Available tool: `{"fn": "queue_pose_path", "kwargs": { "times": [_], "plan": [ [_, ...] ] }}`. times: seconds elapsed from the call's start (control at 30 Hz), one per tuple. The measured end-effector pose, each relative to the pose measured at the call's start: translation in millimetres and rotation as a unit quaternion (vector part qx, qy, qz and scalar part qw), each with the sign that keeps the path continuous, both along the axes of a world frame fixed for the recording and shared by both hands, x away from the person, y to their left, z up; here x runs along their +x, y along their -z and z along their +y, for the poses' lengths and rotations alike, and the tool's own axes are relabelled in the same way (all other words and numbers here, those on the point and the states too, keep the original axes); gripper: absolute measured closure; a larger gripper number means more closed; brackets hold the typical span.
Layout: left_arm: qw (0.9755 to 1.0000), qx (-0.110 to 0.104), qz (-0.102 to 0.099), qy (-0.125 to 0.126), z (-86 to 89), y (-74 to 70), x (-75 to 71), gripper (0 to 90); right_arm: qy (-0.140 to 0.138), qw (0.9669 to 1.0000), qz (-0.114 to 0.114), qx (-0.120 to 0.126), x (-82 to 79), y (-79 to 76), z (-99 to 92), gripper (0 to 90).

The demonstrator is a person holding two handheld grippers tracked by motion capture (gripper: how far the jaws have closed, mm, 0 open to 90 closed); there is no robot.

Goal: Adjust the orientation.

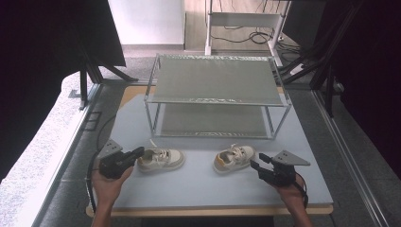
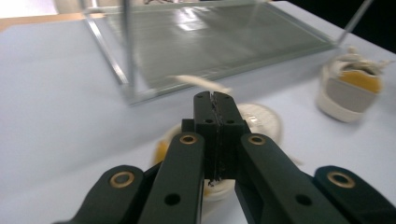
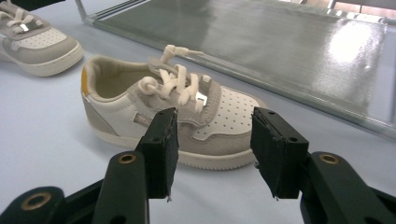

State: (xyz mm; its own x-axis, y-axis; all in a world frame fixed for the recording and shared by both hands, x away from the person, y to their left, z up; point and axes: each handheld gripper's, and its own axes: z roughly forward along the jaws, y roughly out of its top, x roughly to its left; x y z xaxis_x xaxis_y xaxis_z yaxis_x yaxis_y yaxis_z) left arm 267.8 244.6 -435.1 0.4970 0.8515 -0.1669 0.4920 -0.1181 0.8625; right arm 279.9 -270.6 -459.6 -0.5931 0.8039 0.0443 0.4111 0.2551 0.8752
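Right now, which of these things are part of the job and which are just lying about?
Likely in play:
left shoe, at the shut left gripper
right shoe, before the open right gripper
two-tier rack, probably the target

Lying about:
floor cables
white stand behind the table

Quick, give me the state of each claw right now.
Left claw: shut, jaws pressed together, holding nothing I can see.
Right claw: open, empty, facing the right shoe.

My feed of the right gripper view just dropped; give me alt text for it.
The right gripper has its two black jaws open, just short of the side of a small white and grey sneaker on the pale table. The second sneaker sits top left, and the metal rack's lower shelf lies behind.
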Motion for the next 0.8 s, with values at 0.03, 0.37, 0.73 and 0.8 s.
{"fn": "queue_pose_path", "kwargs": {
  "times": [0.03,0.37,0.73,0.8],
  "plan": [
    [1.0,0.001,0.001,-0.006,4.1,1.9,1.5,90.0,-0.003,1.0,0.0,0.0,0.2,0.4,1.2,50.9],
    [0.9982,-0.012,0.054,-0.025,29.9,36.7,22.2,90.0,-0.004,1.0,-0.001,-0.002,0.1,-0.1,2.6,50.1],
    [0.9972,0.004,0.074,0.001,25.6,48.2,24.2,90.0,-0.009,0.9999,0.01,-0.007,-0.1,4.4,4.2,48.5],
    [0.9971,0.006,0.076,0.003,25.7,48.0,23.7,90.0,-0.01,0.9999,0.011,-0.007,-0.5,4.1,4.5,48.4]
  ]
}}
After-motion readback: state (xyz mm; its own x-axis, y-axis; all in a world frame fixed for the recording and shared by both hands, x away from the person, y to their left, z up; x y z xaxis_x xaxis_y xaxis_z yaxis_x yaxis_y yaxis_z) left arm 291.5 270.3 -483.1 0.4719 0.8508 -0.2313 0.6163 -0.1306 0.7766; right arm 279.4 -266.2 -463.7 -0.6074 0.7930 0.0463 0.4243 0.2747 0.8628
